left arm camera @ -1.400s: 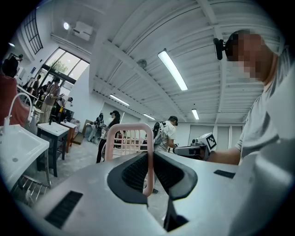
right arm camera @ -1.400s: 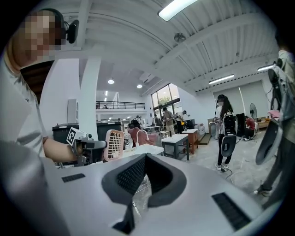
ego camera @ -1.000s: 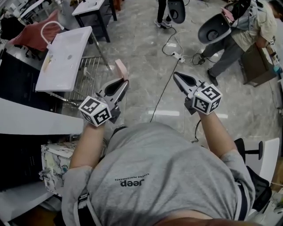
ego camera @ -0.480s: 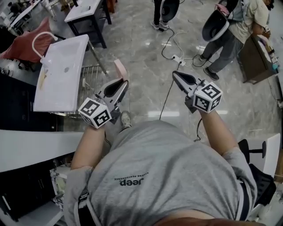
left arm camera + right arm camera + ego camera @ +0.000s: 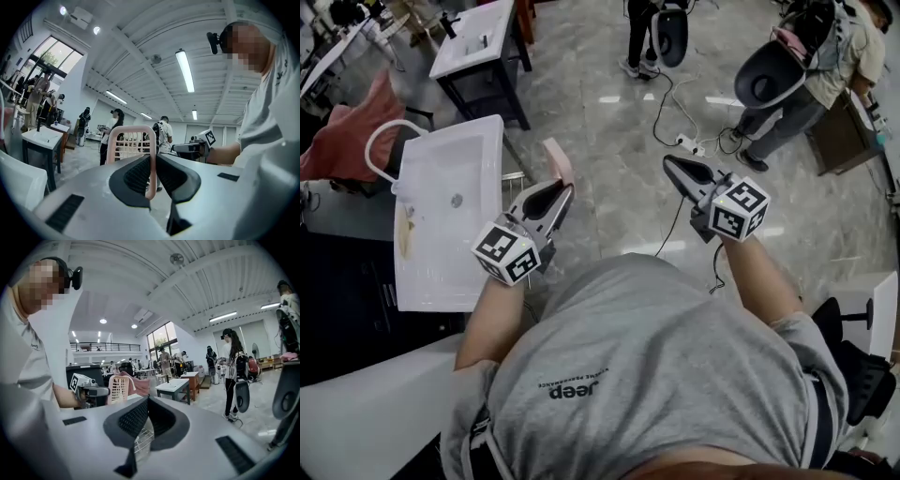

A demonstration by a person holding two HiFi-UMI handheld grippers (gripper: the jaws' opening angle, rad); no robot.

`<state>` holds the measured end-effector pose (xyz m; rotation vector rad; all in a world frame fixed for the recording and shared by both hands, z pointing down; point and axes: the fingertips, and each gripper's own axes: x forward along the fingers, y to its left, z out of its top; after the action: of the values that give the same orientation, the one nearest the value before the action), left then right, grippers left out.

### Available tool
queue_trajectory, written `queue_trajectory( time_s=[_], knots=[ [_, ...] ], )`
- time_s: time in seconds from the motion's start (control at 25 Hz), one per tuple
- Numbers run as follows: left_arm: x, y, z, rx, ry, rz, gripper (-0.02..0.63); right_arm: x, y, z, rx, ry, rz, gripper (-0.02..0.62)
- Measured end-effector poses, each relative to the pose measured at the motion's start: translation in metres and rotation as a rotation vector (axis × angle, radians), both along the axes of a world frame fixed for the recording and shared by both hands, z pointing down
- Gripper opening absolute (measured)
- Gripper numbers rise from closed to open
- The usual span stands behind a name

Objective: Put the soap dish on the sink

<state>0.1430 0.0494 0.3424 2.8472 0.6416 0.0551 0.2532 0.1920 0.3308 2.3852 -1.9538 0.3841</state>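
The soap dish (image 5: 555,156) is a pink slatted plastic tray, held upright on its edge above the floor. My left gripper (image 5: 565,190) is shut on its lower edge. In the left gripper view the dish (image 5: 130,142) stands between the pads of that gripper (image 5: 151,161). The white sink (image 5: 420,272), with a drain hole and a looped white hose, stands just left of the left gripper. My right gripper (image 5: 670,165) is held level over the floor to the right, jaws together with nothing in them; the right gripper view also shows the dish (image 5: 118,388).
A second white sink on a dark stand (image 5: 478,39) is at the back. Other people stand at the top (image 5: 642,28) and top right (image 5: 825,66). Cables and a power strip (image 5: 686,142) lie on the floor. A pink cloth (image 5: 352,136) hangs at the left.
The person has walked forward: the sink has slid down and nearer in the head view, now right beside the left gripper. Both grippers kept their pose; the dish stays held.
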Motion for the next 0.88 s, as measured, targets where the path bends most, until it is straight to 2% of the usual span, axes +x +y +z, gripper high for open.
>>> queue_trajectory(
  time_s=[0.16, 0.36, 0.68, 0.88],
  knots=[
    [0.019, -0.045, 0.002, -0.009, 0.001, 0.007, 0.046, 0.020, -0.044, 0.000, -0.012, -0.004, 0.011, 0.051],
    [0.040, -0.072, 0.008, -0.014, -0.006, 0.018, 0.046, 0.038, -0.075, 0.002, -0.029, -0.001, 0.002, 0.051],
    [0.069, -0.080, 0.006, -0.003, -0.013, -0.023, 0.046, 0.075, -0.091, 0.004, -0.014, -0.022, -0.049, 0.051],
    [0.105, -0.067, 0.007, 0.023, -0.030, -0.083, 0.046, 0.120, -0.078, 0.003, 0.005, -0.026, -0.104, 0.051]
  ],
)
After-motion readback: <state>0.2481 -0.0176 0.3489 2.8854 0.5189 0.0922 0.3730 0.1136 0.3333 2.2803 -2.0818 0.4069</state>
